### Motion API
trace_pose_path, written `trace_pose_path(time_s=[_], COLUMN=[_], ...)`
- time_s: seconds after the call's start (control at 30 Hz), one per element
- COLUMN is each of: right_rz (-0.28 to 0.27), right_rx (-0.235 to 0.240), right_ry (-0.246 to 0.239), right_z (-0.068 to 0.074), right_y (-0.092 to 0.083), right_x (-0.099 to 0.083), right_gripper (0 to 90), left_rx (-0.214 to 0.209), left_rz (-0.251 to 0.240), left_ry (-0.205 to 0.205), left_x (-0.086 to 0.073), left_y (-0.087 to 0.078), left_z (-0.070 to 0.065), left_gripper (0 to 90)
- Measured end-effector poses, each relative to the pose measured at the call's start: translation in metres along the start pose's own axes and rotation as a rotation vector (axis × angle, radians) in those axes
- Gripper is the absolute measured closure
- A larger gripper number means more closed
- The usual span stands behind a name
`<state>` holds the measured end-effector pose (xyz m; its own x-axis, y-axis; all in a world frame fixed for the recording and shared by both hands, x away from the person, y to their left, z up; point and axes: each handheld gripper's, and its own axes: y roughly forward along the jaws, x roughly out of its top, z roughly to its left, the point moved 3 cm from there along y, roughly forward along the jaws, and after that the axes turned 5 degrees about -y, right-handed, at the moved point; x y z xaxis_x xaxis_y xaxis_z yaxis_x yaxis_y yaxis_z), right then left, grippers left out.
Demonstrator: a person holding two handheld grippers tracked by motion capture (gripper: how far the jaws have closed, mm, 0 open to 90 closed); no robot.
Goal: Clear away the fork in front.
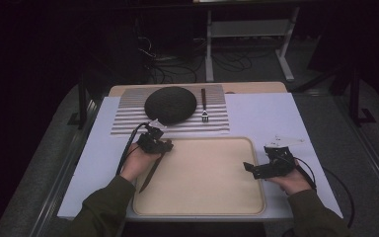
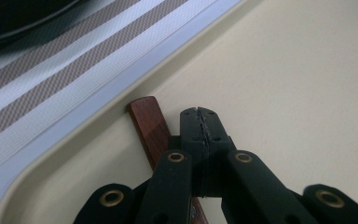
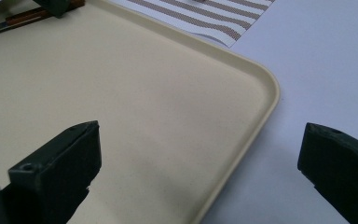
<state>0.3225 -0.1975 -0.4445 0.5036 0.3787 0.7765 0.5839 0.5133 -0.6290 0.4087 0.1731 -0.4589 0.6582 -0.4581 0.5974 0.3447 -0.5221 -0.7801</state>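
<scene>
The left gripper (image 1: 154,143) is hovering over the near-left corner of the cream tray (image 1: 202,207), its jaws sitting fully closed on each other with nothing between them. The knife (image 1: 150,173) is lying just beside them along the tray's left rim, its wooden handle (image 2: 148,125) pointing toward the striped placemat (image 1: 128,118). The right gripper (image 1: 266,168) is hanging over the tray's right edge, jaws standing wide apart and gripping nothing

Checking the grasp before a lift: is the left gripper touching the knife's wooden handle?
Cannot tell. In the left gripper view the left gripper is shut, with the wooden handle passing beside and beneath it; no contact or gap shows plainly.
</scene>
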Motion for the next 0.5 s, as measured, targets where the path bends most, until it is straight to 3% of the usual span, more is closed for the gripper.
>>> trace_pose_path(time_s=[0.5], right_rz=[0.000], right_rx=[0.002], right_ry=[0.002], right_z=[-0.001], right_y=[0.000], right_x=[0.000], right_gripper=[0.0], left_rx=[0.014], left_rz=[-0.003], left_ry=[-0.042], left_x=[-0.024], left_y=[-0.020], left_z=[0.013], left_gripper=[90.0])
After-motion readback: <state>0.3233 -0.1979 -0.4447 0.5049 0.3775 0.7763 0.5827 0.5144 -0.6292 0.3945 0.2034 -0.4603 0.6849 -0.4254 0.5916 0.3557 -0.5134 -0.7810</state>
